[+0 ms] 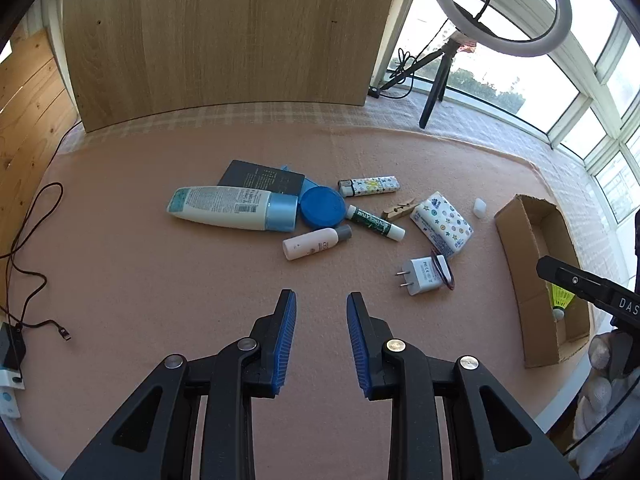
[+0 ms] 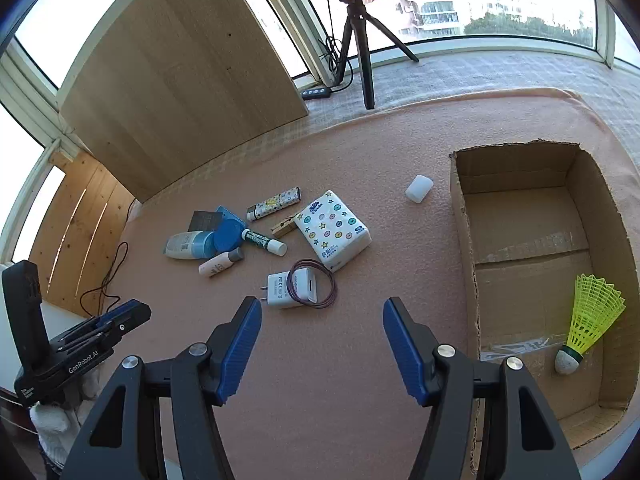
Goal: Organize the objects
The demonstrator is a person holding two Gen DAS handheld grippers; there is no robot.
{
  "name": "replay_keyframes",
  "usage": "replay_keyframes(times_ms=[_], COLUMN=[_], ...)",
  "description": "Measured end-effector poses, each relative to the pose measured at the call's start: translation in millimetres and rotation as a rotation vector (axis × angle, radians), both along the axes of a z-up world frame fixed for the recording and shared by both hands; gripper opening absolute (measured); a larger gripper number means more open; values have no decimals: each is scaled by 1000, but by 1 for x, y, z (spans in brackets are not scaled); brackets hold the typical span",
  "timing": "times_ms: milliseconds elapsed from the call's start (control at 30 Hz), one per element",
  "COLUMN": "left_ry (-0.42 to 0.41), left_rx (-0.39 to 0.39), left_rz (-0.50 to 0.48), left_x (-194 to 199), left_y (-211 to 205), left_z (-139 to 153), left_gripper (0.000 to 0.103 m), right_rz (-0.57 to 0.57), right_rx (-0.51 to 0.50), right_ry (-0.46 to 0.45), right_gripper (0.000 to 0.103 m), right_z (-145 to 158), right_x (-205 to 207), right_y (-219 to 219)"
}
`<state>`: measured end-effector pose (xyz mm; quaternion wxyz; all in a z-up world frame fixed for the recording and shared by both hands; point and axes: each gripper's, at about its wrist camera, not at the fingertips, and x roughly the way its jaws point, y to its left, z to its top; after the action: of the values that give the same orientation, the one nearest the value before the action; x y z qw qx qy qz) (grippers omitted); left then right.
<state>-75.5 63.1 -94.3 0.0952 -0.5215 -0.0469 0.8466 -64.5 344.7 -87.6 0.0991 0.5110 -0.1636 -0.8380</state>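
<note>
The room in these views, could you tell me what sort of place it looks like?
Probably a home sunroom or enclosed balcony used for filming: curved windows facing apartment blocks, a ring light on a tripod, toiletries on a pink cloth.

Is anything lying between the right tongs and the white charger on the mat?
Nothing visible. The right tongs hang open just short of the charger, with only bare mat between. A thin hair band lies looped over the charger itself.
</note>
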Motion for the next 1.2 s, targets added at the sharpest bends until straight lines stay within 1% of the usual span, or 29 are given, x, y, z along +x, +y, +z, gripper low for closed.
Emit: replay_keyframes(times_ms=[100, 200, 300, 433, 467, 500, 567, 633, 700, 733, 900, 1067, 1100, 1133, 1167, 1200], left_ry=[-1, -4, -8, -29, -34, -39, -46, -65, -80, -83, -90, -115, -126, -142, -161, -174], left_rx=[12, 28, 37, 56, 61, 58, 54, 65, 59, 59, 67, 11, 4, 3, 9, 18], left_rz=[-17, -43, -67, -74, -75, -70, -63, -47, -29, -22, 0, 16, 14, 11, 5, -6], left_x=[-18, -38, -61, -91, -99, -106, -119, -133, -147, -152, -179, -203, -206, -208, -209, -208], left_y=[-17, -22, -18, -3, 2, 8, 18, 25, 31, 34, 44, 49, 49, 50, 50, 51], left_z=[-2, -4, -10, -24, -28, -33, -41, -49, -57, -61, -73, -92, -97, -102, -107, -112], left_gripper=[28, 28, 28, 28, 28, 28, 27, 23, 20, 19, 17, 16, 16, 14, 8, 4], right_rz=[8, -4, -22, -31, -27, -22, -13, -9, -2, 5, 50, 89, 96, 105, 113, 122], right_rx=[-12, 1, 18, 16, 25, 39, 46, 35, 53, 57, 74, 137, 151, 161, 166, 167], right_ry=[-7, -9, -26, -82, -98, -113, -155, -187, -198, -202, -230, -244, -233, -231, -227, -226], right_gripper=[60, 60, 59, 59, 56, 49, 41, 38, 37, 37, 36, 36, 36, 36, 36, 36], right_z=[0, 1, -4, -22, -28, -34, -48, -61, -70, -73, -92, -104, -103, -103, -103, -103], right_x=[-22, -48, -77, -117, -128, -137, -158, -175, -188, -194, -213, -219, -218, -216, -214, -211], right_y=[-26, -47, -60, -71, -74, -77, -79, -78, -79, -80, -85, -95, -97, -98, -99, -99])
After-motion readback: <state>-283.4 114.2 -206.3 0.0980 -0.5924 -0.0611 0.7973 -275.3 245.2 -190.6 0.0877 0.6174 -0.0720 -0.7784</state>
